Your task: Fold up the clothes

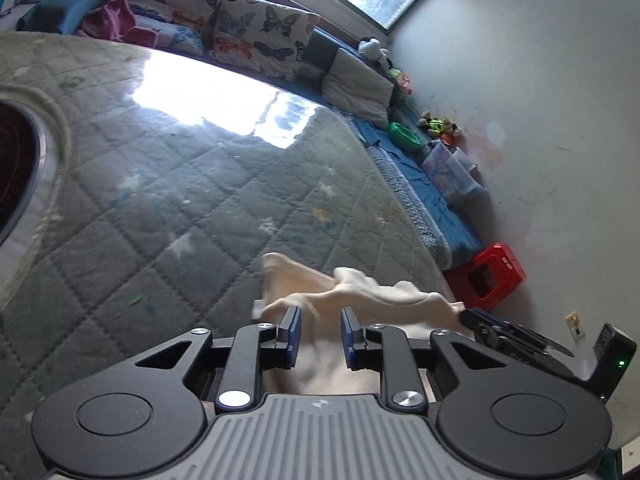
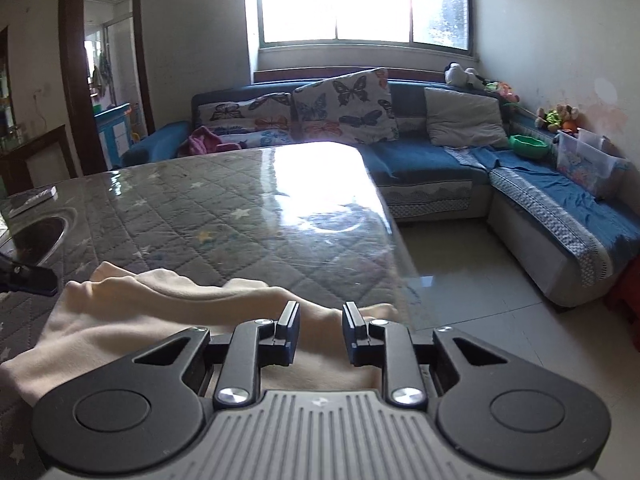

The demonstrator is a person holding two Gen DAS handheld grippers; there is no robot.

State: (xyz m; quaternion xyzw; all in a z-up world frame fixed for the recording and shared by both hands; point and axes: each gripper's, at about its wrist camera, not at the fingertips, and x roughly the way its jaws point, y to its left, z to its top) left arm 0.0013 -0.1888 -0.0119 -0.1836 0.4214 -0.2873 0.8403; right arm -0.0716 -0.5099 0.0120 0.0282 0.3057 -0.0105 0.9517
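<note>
A cream garment (image 1: pixel 360 292) lies bunched at the near edge of the quilted grey table (image 1: pixel 168 200). My left gripper (image 1: pixel 320 316) is open, its blue-padded jaws on either side of a fold of the cloth, not closed on it. The right gripper's body (image 1: pixel 516 336) shows at the cloth's right end. In the right wrist view the garment (image 2: pixel 132 312) spreads to the left under my right gripper (image 2: pixel 321 312), which is open over the cloth near the table's (image 2: pixel 224 216) right edge. The left gripper's tip (image 2: pixel 28 278) shows at the far left.
A metal bowl (image 2: pixel 38 236) sits on the table's left side, with a dark flat box (image 2: pixel 34 198) behind it. A blue sofa (image 2: pixel 440 160) with butterfly cushions wraps the far side and right. A red stool (image 1: pixel 490 276) stands on the floor by the wall.
</note>
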